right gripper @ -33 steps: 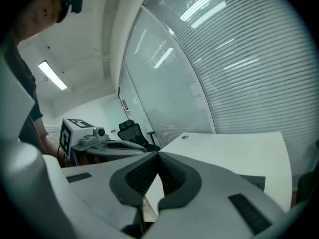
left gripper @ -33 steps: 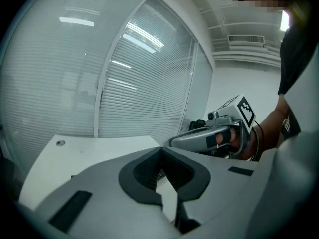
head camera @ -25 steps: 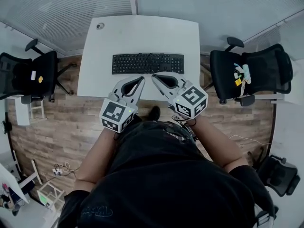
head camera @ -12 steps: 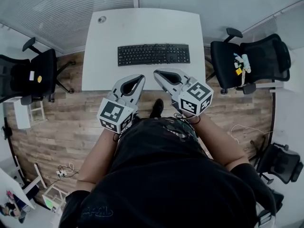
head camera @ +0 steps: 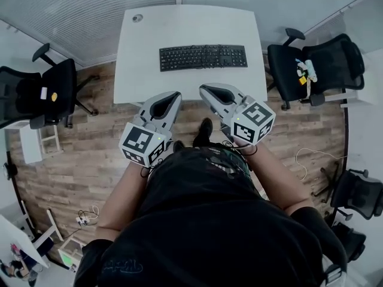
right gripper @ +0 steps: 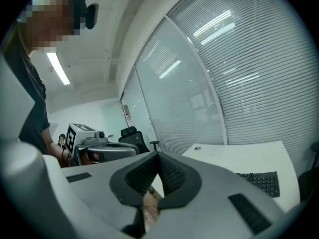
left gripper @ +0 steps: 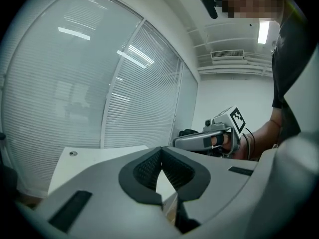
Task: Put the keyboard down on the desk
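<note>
The black keyboard (head camera: 203, 57) lies flat on the white desk (head camera: 185, 28), near its front edge; the right gripper view catches one end of it (right gripper: 261, 180). Both grippers hover over the wooden floor, short of the desk and apart from the keyboard. My left gripper (head camera: 175, 94) is shut with nothing between its jaws, its tips meeting in its own view (left gripper: 160, 148). My right gripper (head camera: 203, 88) is likewise shut and empty (right gripper: 158, 154). Each gripper shows in the other's view, the right one (left gripper: 209, 138) and the left one (right gripper: 107, 153).
Black office chairs stand left (head camera: 48, 91) and right (head camera: 311, 70) of the desk; the right one carries small items. A round cable grommet (head camera: 137, 18) sits at the desk's far left corner. A glass wall with blinds (head camera: 90, 5) runs behind the desk. Cables lie on the floor (head camera: 311, 160).
Both grippers have drawn back from the desk's front edge toward the person, rising slightly. The keyboard stays put on the desk, now farther from the jaws.
</note>
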`<state>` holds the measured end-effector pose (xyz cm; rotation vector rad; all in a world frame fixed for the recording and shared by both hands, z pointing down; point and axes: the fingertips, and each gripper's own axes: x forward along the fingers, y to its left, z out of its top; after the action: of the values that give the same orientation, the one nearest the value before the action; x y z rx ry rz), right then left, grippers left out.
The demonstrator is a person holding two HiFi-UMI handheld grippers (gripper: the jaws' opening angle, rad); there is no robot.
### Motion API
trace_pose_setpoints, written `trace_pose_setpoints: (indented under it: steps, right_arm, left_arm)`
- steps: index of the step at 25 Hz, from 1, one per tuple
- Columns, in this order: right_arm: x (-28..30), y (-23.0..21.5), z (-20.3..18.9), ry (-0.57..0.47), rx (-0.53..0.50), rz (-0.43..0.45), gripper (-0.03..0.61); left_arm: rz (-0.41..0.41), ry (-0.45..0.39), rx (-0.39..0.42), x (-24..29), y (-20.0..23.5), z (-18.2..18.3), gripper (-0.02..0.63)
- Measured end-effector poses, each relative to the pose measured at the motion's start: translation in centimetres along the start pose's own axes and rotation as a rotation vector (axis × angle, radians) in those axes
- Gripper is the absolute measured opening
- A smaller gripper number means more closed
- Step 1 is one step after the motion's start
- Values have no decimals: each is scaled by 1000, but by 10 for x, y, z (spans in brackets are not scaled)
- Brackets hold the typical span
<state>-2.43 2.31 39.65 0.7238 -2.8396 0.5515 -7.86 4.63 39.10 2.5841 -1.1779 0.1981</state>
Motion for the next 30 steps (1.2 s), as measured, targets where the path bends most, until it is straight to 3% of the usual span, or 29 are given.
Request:
trace_pose_setpoints:
  steps: [15, 23, 30]
  right_arm:
    - [-57, 71, -13, -66, 4, -50, 23]
    - [-76, 90, -32, -57, 8, -11, 23]
    - [-122, 99, -55, -58, 5, 3, 21]
  left_arm:
    - [-85, -38, -4, -57, -56, -18, 16]
    - [-57, -40, -16, -62, -85, -23, 16]
    - [-60, -13, -38, -47, -144, -44, 17]
